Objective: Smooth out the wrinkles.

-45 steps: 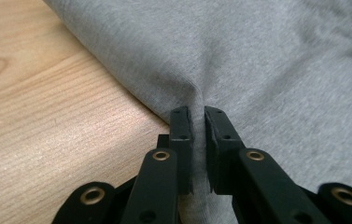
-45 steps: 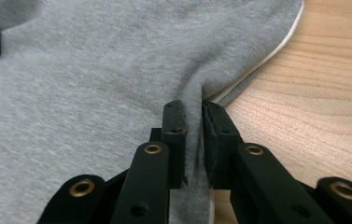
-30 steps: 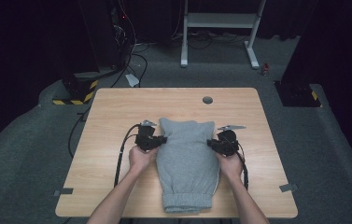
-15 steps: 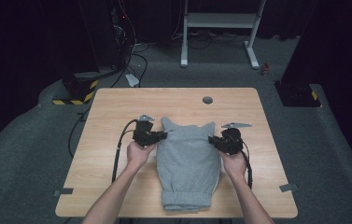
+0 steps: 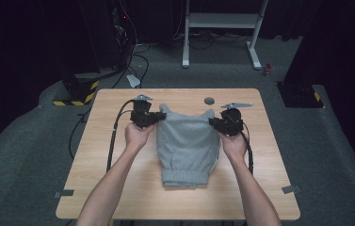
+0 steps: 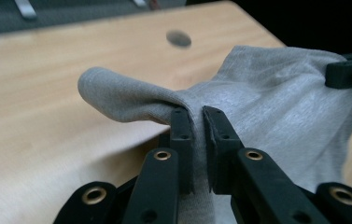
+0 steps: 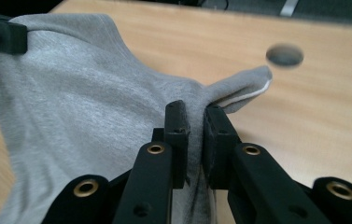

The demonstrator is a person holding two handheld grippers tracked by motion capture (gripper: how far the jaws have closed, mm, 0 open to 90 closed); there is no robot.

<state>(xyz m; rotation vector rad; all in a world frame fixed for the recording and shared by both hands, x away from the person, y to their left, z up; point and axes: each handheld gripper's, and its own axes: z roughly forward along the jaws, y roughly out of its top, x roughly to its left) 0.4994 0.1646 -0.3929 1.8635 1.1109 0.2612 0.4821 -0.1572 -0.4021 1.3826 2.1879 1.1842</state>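
Grey garment (image 5: 184,146), folded, lengthwise at the middle of the wooden desk (image 5: 95,188); ribbed hem at the near end lies on the desk, far end raised. Left tool (image 5: 158,116): jaws pinching the garment's far left corner; right tool (image 5: 215,122): jaws pinching its far right corner, cloth stretched between them. Dark round hole (image 5: 208,100) in the desk beyond the garment.

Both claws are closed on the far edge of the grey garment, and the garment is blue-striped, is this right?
Not quite. The left claw and right claw do pinch the far edge, but the grey garment is plain grey without stripes, as the high view and both gripper views show.
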